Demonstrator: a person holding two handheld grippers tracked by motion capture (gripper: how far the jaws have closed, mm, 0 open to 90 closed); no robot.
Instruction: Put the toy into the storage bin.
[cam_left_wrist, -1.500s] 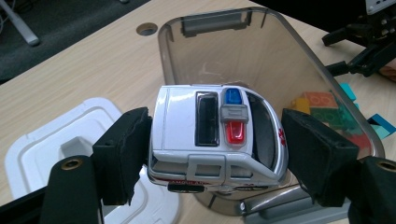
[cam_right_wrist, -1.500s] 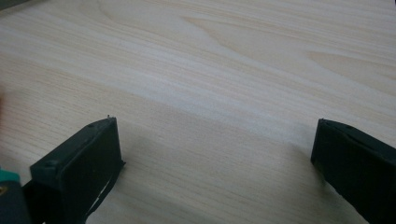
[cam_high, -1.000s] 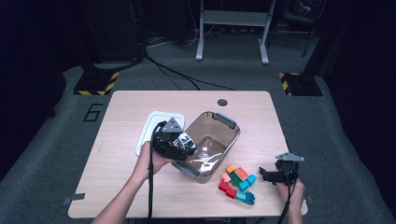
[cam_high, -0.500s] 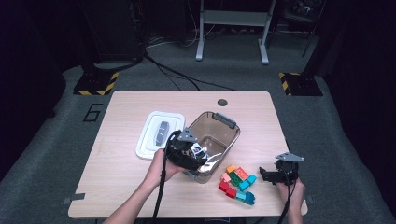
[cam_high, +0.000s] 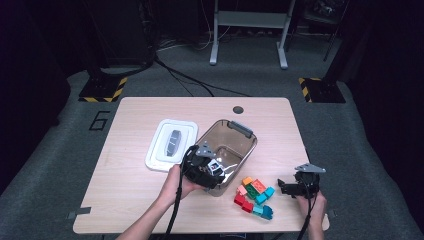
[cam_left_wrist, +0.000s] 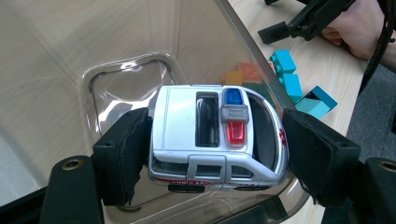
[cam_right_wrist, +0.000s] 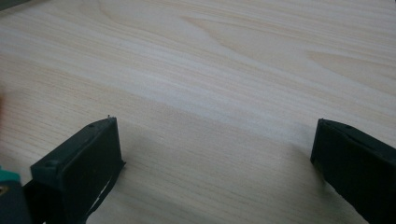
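Gripping a silver toy ambulance (cam_left_wrist: 217, 137) between its pads, the left gripper (cam_left_wrist: 217, 154) holds it over the clear plastic bin (cam_high: 240, 131). The right gripper (cam_right_wrist: 212, 158) rests spread wide above bare table (cam_right_wrist: 224, 56), beside the building blocks (cam_high: 254, 196).

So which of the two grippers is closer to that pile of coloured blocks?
The right. The right gripper sits just beside the coloured blocks, jaws open and pointing at them. The left gripper is farther off, over the clear bin, holding the toy ambulance.
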